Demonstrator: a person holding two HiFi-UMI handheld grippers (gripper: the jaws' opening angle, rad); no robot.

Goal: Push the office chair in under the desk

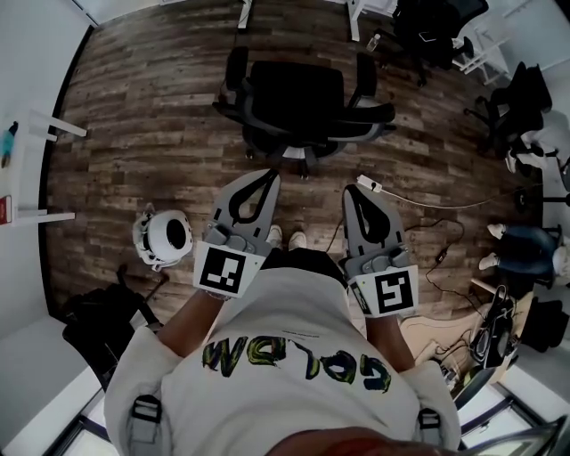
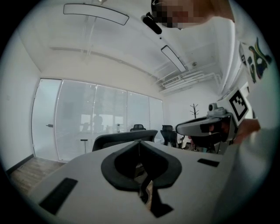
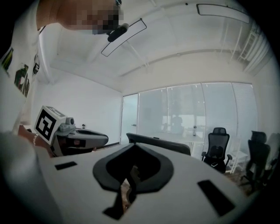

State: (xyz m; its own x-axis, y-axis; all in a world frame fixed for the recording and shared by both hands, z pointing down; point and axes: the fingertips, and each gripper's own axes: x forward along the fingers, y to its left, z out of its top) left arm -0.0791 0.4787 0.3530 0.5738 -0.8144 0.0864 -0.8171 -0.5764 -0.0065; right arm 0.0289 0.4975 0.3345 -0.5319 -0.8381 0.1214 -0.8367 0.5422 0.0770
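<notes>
1. Wood-plank floor (image 1: 160, 116) fills the head view. White walls run along its left side.
2. Person's torso in a white printed shirt (image 1: 285, 374) takes up the lower middle. Both forearms reach forward and two shoes show just beyond the shirt.
3. Office chair (image 1: 298, 98), black with armrests on both sides, stands on open floor straight ahead of the person. It sits between the grippers and the white desk legs (image 1: 243, 13) at the top edge. No desktop shows over it. In both gripper views its curved back rim shows just past the jaw tips.
4. Other black chairs (image 1: 445, 31) are grouped at upper right, well apart from the task chair.
5. Black bag (image 1: 98, 321) lies on the floor at lower left.
6. Left gripper (image 1: 268, 176) is held level and aimed at the chair's near-left side. Its jaws are pressed together with nothing between them. The tips are near the chair, and the head view shows a gap.
7. Right gripper (image 1: 354, 191) runs parallel to the left one, aimed at the chair's near-right side. Its jaws are also pressed together and empty, and it is apart from the chair.
8. White round device (image 1: 165, 237) lies on the floor beside the left gripper.
9. White cable (image 1: 419, 203) trails from a small plug block near the right gripper's tip off to the right.
</notes>
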